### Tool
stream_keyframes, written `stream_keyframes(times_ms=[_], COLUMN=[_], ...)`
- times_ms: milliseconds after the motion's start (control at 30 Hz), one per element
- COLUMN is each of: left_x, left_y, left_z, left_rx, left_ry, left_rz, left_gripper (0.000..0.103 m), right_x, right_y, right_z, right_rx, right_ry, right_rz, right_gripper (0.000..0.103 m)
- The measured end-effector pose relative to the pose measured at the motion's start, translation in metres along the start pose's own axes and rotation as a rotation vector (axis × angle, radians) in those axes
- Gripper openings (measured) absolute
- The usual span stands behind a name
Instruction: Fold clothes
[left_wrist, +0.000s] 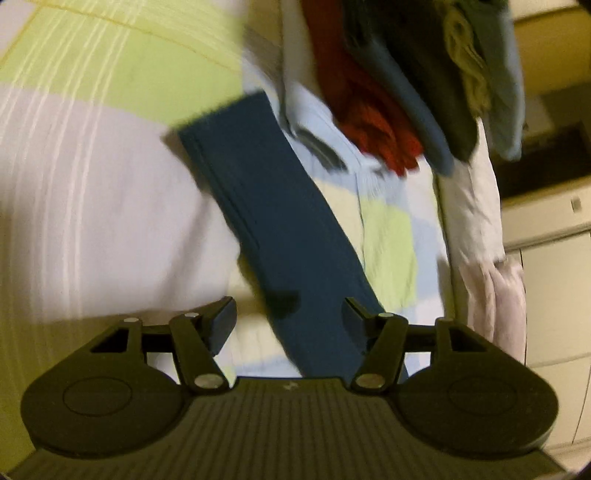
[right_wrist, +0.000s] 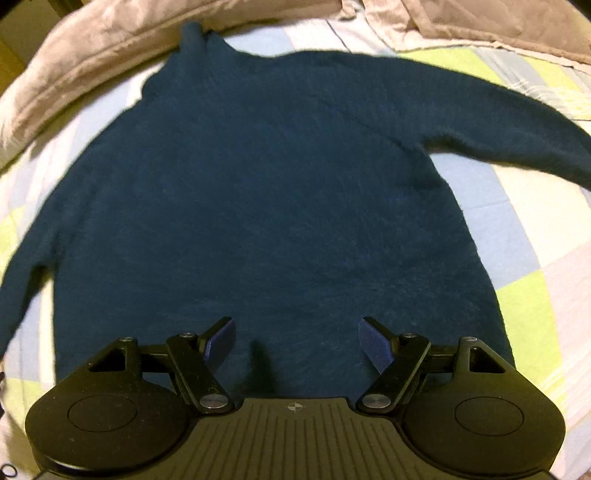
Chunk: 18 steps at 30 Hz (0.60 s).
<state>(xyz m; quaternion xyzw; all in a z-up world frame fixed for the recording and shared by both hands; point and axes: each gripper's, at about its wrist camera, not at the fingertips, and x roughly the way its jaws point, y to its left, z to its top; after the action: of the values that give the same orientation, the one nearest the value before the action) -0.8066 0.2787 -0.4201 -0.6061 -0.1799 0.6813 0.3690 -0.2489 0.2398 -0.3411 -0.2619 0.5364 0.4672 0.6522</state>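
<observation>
- Two tools, both spread wide and empty.
- Right tool (right_wrist: 297, 343) hovers over the hem of a dark teal knitted sweater (right_wrist: 258, 192), flat on a checked bedsheet (right_wrist: 524, 236).
- Left tool (left_wrist: 290, 319) alone shows one sleeve and a heap of clothes (left_wrist: 413, 85).

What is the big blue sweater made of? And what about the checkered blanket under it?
The blue sweater looks like soft knit wool or a similar yarn: matte with a fuzzy surface. The checkered blanket looks like thin woven cotton, smooth with printed squares, though I can't be sure.
</observation>
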Motion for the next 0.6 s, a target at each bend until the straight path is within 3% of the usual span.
stream_keyframes(times_ms=[167,200,233,267,600], left_x=[0.012,0.013,0.009,0.004,-0.041], left_y=[-0.014,-0.019,-0.032,-0.046,-0.182], left_z=[0.001,-0.001,-0.011,-0.022,-0.126], left_rx=[0.062,0.079,0.132,0.186,0.717], left_ry=[-0.071,-0.081,-0.075,-0.069,-0.007], left_rz=[0.011,0.02,-0.021,-0.063,-0.476], left_gripper=[0.057,0.043,0.029,0.002,0.004], right_x=[0.006,0.007,0.008,0.008,-0.016], right_y=[-0.014,-0.016,-0.019,-0.023,-0.069], right_z=[0.006,0.007,0.009,0.011,0.037], right_rx=[-0.022,-0.029,-0.033,-0.036,0.006], right_ry=[0.0,0.003,0.005,0.006,-0.062], right_rz=[0.0,-0.003,-0.005,-0.006,-0.032], right_gripper=[0.077,0.077,0.077,0.077,0.077])
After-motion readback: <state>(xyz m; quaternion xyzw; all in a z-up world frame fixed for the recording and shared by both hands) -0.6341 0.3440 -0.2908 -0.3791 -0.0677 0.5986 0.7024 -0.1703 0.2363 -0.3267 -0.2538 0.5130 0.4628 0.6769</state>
